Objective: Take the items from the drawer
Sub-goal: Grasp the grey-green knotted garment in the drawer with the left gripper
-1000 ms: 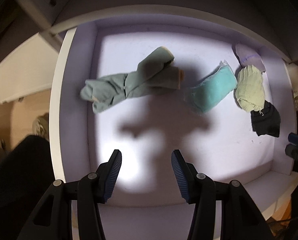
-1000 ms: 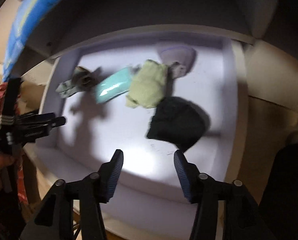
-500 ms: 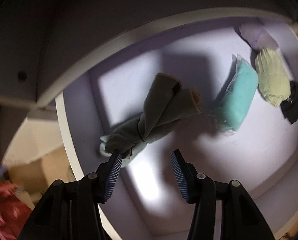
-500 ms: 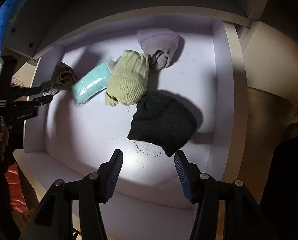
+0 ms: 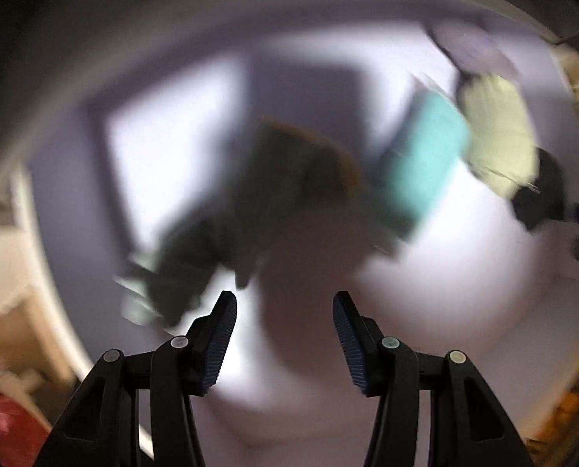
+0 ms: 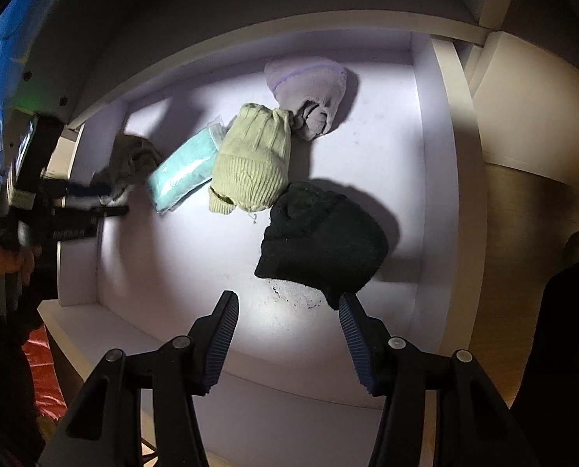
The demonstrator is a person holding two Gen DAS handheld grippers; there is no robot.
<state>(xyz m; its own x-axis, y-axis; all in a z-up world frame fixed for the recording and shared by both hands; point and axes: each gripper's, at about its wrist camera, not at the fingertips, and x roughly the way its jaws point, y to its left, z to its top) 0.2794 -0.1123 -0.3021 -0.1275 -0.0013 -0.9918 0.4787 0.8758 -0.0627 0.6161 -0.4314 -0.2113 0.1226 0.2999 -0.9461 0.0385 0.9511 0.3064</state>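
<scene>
Both wrist views look down, close, into one drawer (image 6: pixel 425 179).

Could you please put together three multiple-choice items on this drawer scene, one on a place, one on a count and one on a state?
1. Which item lies nearest the right gripper?
A. lilac sock bundle
B. black beanie
C. teal packet

2. How many soft items lie in the drawer?
A. three
B. five
C. seven

3. What is between the right gripper's pads?
A. nothing
B. the pale green beanie
C. the grey-green cloth

Answers:
1 B, the black beanie lies just beyond the fingertips.
2 B: grey-green cloth, teal packet, pale green beanie, lilac sock bundle, black beanie.
3 A, only bare drawer floor shows between the parted pads.
</scene>
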